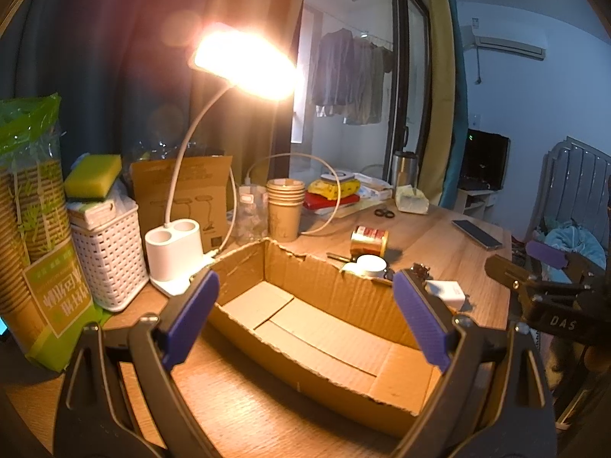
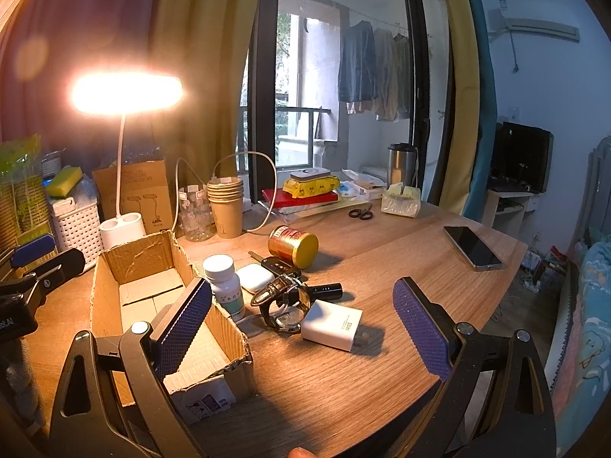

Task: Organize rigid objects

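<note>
An open cardboard box point(image 1: 324, 328) point(image 2: 152, 290) lies on the wooden table with nothing inside it. Right of it sits a cluster: a white pill bottle point(image 2: 223, 284), a white earbud case point(image 2: 255, 276), a car key point(image 2: 277, 265), a wristwatch point(image 2: 286, 307), a black tube point(image 2: 326, 289), a white charger point(image 2: 331, 324) and a gold tin point(image 2: 293, 246) on its side. My left gripper point(image 1: 305, 322) hangs open over the box. My right gripper point(image 2: 301, 324) is open above the watch and charger, holding nothing.
A lit desk lamp point(image 1: 173, 252), white basket point(image 1: 110, 255), stacked paper cups point(image 2: 226, 208), books and scissors point(image 2: 361, 213) crowd the table's back. A phone point(image 2: 471, 247) lies at the right, near the table edge. Bare wood shows between the cluster and the phone.
</note>
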The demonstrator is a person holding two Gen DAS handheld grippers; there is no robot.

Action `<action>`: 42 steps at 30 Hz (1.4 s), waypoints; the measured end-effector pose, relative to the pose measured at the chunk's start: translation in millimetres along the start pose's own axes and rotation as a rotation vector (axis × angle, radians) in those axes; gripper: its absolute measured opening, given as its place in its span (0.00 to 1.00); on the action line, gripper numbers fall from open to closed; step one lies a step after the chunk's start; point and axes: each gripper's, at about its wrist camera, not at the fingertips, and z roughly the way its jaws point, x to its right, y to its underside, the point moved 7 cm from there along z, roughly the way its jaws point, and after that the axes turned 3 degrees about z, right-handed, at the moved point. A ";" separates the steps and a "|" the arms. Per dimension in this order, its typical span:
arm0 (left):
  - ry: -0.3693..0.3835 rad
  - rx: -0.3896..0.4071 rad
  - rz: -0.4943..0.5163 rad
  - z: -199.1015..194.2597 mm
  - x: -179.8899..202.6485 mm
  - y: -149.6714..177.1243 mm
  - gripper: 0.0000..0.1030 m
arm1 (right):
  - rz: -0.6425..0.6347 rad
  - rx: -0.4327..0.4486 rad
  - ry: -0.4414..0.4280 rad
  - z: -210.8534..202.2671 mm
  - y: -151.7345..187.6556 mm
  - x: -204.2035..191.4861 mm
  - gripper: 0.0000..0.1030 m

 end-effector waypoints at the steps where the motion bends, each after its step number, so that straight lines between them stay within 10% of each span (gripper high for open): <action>1: 0.001 -0.002 0.001 0.0 0.9 0.1 0.91 | 0.000 -0.001 0.000 0.0 0.1 0.1 0.95; 13: -0.036 -0.077 -0.068 1.1 2.8 2.1 0.91 | 0.003 -0.012 -0.002 3.5 2.7 1.4 0.95; 31: -0.050 -0.502 -0.111 45.4 26.6 84.9 0.89 | 0.141 -0.084 0.054 19.7 14.8 58.3 0.95; 42: -0.008 -0.556 -0.142 50.4 10.8 83.9 0.39 | 0.136 -0.120 0.041 25.9 21.8 54.1 0.95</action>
